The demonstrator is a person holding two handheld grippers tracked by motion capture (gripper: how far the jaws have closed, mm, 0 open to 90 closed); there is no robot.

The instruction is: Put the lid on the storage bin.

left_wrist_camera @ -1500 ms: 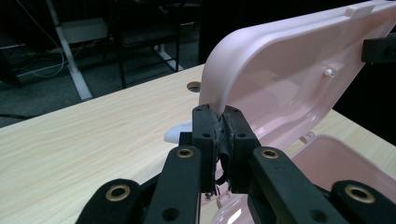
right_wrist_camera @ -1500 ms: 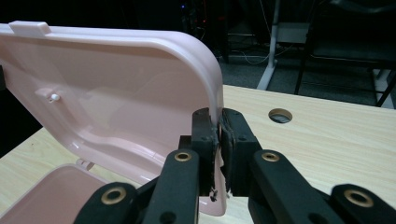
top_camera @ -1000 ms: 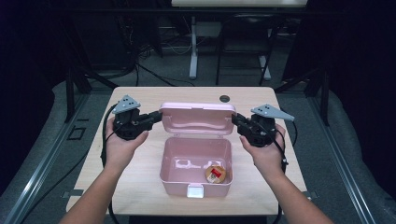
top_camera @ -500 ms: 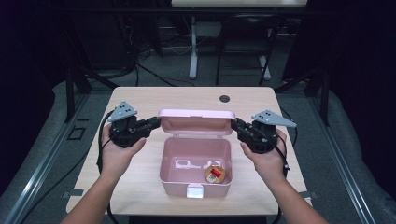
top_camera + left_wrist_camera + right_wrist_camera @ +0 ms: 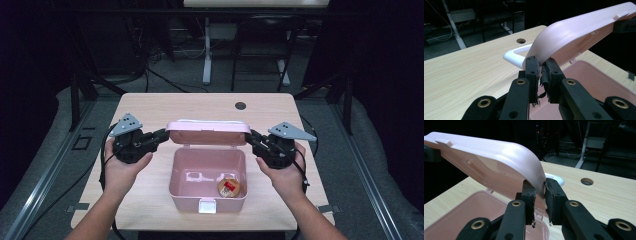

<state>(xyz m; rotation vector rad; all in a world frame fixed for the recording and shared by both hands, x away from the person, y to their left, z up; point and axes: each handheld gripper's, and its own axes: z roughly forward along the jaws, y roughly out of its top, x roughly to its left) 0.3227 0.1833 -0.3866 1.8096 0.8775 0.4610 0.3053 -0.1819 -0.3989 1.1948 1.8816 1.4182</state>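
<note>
The left gripper (image 5: 161,136) pinches the left end of the pink lid (image 5: 208,132); in the left gripper view its pads (image 5: 534,72) sit on either side of the lid's edge (image 5: 574,37), and the jaws have just been opening a little with the lid between them. The right gripper (image 5: 254,138) pinches the right end of the lid in the same way; in the right gripper view its pads (image 5: 550,195) clamp the curved corner of the lid (image 5: 499,162), and its jaws too have just been opening slightly with the lid between them.

The lid stands half raised, tilted over the far edge of the pink box (image 5: 180,187), with its hinge side at the far rim. A white handle (image 5: 514,56) lies on the lid's far side, close to the table (image 5: 150,107).

The box sits open near the middle of the table, toward the near edge, between the two hands (image 5: 120,167). A white latch (image 5: 206,205) is on its near wall. Inside, on the bottom at the right, lies a small round thing (image 5: 229,187) with a red and yellow mark; to its left are pale marks that I cannot make out.

A round hole (image 5: 240,105) is in the table top beyond the box, at the far side.
</note>
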